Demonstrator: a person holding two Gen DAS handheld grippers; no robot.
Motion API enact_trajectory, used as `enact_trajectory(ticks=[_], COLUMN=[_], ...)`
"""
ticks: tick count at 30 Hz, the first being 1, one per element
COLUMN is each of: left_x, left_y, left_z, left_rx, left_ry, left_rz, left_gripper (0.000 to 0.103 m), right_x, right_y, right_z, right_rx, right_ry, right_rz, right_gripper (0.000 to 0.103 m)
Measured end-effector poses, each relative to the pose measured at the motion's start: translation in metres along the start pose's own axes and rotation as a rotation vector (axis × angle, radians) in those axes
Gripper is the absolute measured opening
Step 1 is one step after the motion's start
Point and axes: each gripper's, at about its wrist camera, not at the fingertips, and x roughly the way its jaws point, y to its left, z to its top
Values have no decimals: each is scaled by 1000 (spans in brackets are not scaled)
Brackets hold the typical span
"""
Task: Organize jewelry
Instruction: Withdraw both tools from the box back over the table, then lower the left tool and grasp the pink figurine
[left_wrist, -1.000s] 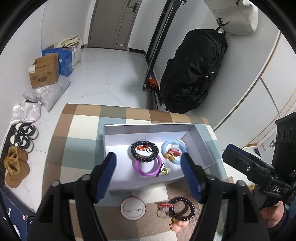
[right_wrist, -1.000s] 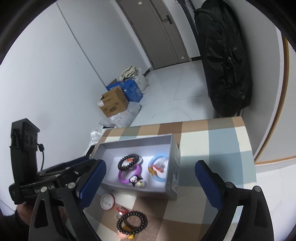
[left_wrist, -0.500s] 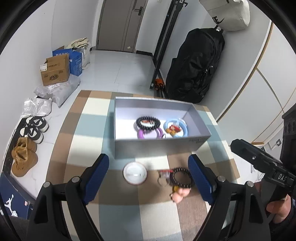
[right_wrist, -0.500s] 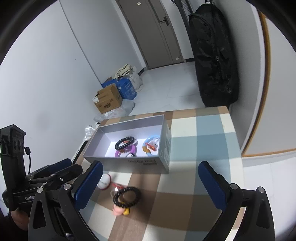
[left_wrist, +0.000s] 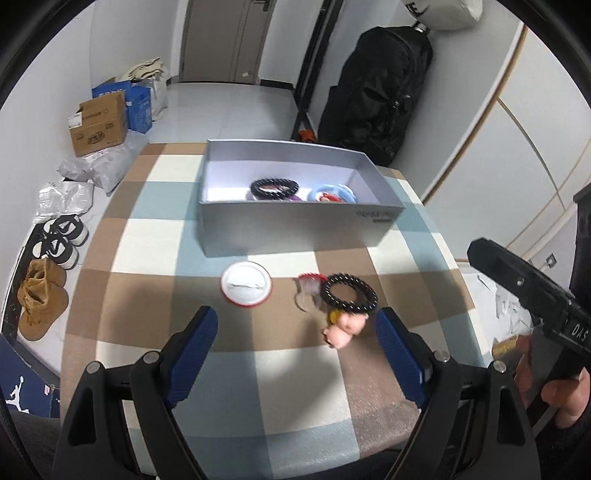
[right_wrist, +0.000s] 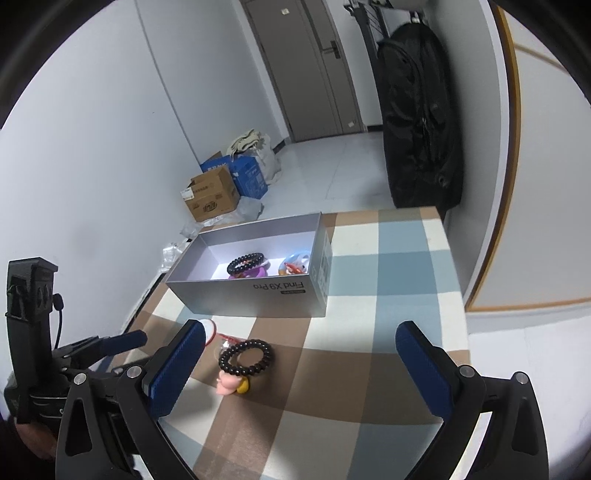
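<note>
A grey open box (left_wrist: 295, 229) (right_wrist: 255, 299) stands on the checked table. Inside lie a black bead bracelet (left_wrist: 274, 187) (right_wrist: 246, 261), a purple ring under it and a blue ring with a red charm (left_wrist: 331, 194) (right_wrist: 294, 263). On the table in front of the box lie a round white badge (left_wrist: 246, 283), a second black bead bracelet (left_wrist: 348, 292) (right_wrist: 245, 357) with a pink figure charm (left_wrist: 341, 329) (right_wrist: 229, 384), and a red keyring. My left gripper (left_wrist: 297, 358) is open and empty, near the table's front edge. My right gripper (right_wrist: 297, 367) is open and empty, above the table's near side.
The checked tablecloth (left_wrist: 236, 398) covers the table. A black bag (left_wrist: 376, 92) stands beyond the table. Cardboard boxes (left_wrist: 98, 127), plastic bags and shoes (left_wrist: 42, 295) lie on the floor at the left. A door is at the back.
Both grippers have drawn back from the box toward the table's near edge and stayed open. The items in front of the box now lie ahead of the left gripper's fingers.
</note>
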Motion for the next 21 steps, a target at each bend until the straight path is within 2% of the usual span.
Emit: enact_trajectory(ticks=[6, 11, 15, 17, 21], left_x=[9, 22, 24, 26, 31], left_y=[-17, -30, -32, -33, -33], left_z=[-10, -17, -18, -17, -16], left_rx=[53, 98, 105, 106, 102], left_ry=[42, 90, 97, 98, 102], left_rz=[-21, -26, -29, -30, -11], left_gripper=[84, 72, 71, 61, 48], right_x=[-5, -10, -12, -13, -13], right_y=[-7, -16, -21, -22, -24], right_z=[-3, -7, -7, -8, -9], right_rx=[30, 66, 76, 80, 88], right_ry=[4, 13, 9, 12, 22], right_rz=[-3, -10, -14, -17, -19], right_gripper=[103, 103, 103, 103, 103])
